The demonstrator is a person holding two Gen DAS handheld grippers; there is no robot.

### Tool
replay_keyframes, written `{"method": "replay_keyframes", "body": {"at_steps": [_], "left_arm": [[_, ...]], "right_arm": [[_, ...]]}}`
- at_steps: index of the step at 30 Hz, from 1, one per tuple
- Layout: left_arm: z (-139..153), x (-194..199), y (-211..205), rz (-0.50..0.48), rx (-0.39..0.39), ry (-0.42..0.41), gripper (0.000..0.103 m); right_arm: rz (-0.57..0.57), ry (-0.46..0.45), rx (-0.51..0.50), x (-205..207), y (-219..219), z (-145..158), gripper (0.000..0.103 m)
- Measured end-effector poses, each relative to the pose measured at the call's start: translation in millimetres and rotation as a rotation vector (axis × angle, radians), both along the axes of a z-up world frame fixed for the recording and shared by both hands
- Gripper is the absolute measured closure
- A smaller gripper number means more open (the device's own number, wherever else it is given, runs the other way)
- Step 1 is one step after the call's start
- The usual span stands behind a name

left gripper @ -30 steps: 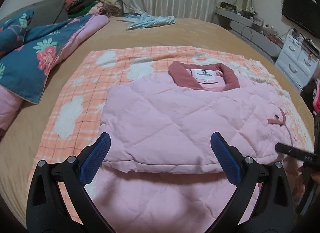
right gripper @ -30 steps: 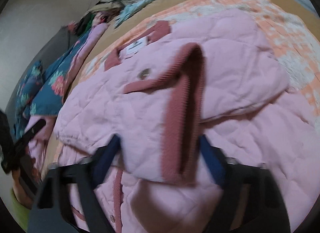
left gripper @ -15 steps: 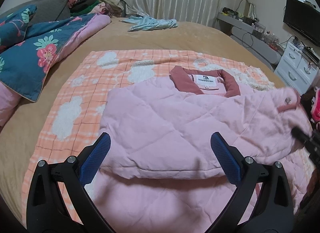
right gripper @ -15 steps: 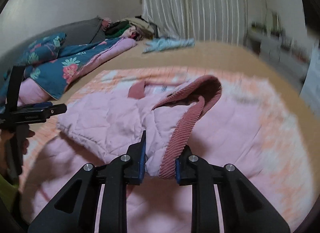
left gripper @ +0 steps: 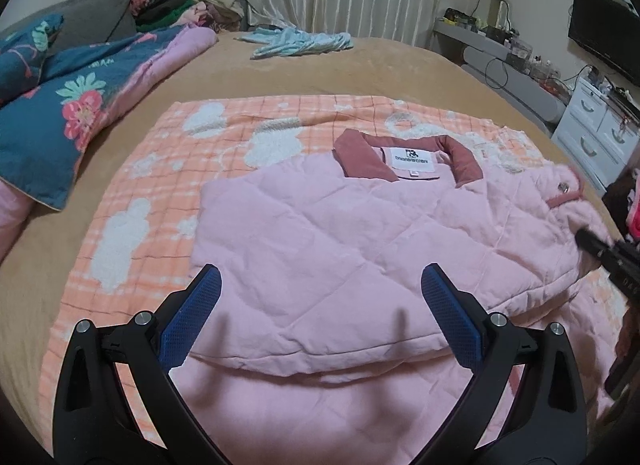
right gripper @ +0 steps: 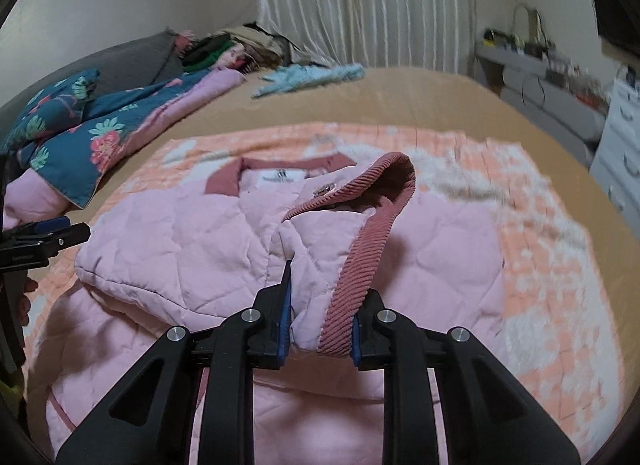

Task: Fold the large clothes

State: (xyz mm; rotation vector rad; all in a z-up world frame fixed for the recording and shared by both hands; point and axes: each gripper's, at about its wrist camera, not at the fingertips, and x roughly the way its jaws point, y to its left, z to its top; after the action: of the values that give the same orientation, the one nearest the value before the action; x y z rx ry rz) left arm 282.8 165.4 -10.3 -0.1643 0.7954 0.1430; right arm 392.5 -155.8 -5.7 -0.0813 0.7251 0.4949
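Observation:
A pink quilted jacket (left gripper: 340, 241) with a dark rose collar (left gripper: 404, 157) lies on an orange checked blanket (left gripper: 224, 145) on the bed. Its left side is folded inward. My right gripper (right gripper: 320, 305) is shut on the jacket's sleeve end (right gripper: 320, 285), with the ribbed rose cuff (right gripper: 372, 233) pinched between the pads and lifted off the jacket body (right gripper: 180, 241). That raised sleeve with its metal snap (left gripper: 564, 187) shows at the right in the left wrist view. My left gripper (left gripper: 320, 297) hangs open over the jacket's lower folded edge, holding nothing.
A blue floral quilt (left gripper: 68, 105) and a grey pillow (left gripper: 96, 21) lie at the left. A light blue garment (left gripper: 300, 41) rests at the far end of the tan bedspread (left gripper: 384, 69). White drawers (left gripper: 596, 137) and a cluttered shelf (left gripper: 500, 53) stand at the right.
My right gripper closed on the sleeve cuff, rolled upright and lifted it off the jacket. The left gripper drifted slightly and stayed open.

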Motion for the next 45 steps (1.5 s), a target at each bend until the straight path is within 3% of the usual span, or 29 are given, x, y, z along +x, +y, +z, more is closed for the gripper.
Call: {"method": "replay_keyframes", "body": {"at_steps": [6,9,13,17,23,27,37,39,41,45], "left_arm": [[-7,15,-18,-0.045,-0.051,0.022,0.009],[-12,20,-28,-0.069,-0.065,0.042,0.009],[-28,27,-40,-0.095,-0.081,0.093,0.009],[-41,29,-42,-0.088,-0.085,0.119,0.009],[-59,34,-36,-0.097,-0.109,0.157,0.008],[-70,38,-33,-0.102,-0.11,0.171,0.008],[-75,38,-30,-0.096,-0.118,0.167,0.008],[-75,38,-30,-0.096,-0.117,0.168,0.008],[-75,39,-30,-0.095,-0.119,0.166,0.008],[-73,38,-30,-0.09,-0.119,0.158,0.008]], "right_arm": [[-0.014,0.08,0.005,7,-1,-16,0.079],[-0.034,0.127,0.023,10,-5,-21,0.073],[-0.059,0.166,0.037,13,-11,-24,0.056],[-0.094,0.148,0.031,9,-19,-19,0.039],[-0.109,0.042,0.001,-4,-23,0,0.037],[-0.036,0.025,-0.009,-10,-11,1,0.037],[-0.005,0.152,-0.074,9,10,-39,0.035],[-0.029,0.192,-0.066,17,7,-51,0.027],[-0.048,0.253,-0.011,25,-1,-63,0.026],[-0.053,0.27,0.008,28,-2,-68,0.026]]}}
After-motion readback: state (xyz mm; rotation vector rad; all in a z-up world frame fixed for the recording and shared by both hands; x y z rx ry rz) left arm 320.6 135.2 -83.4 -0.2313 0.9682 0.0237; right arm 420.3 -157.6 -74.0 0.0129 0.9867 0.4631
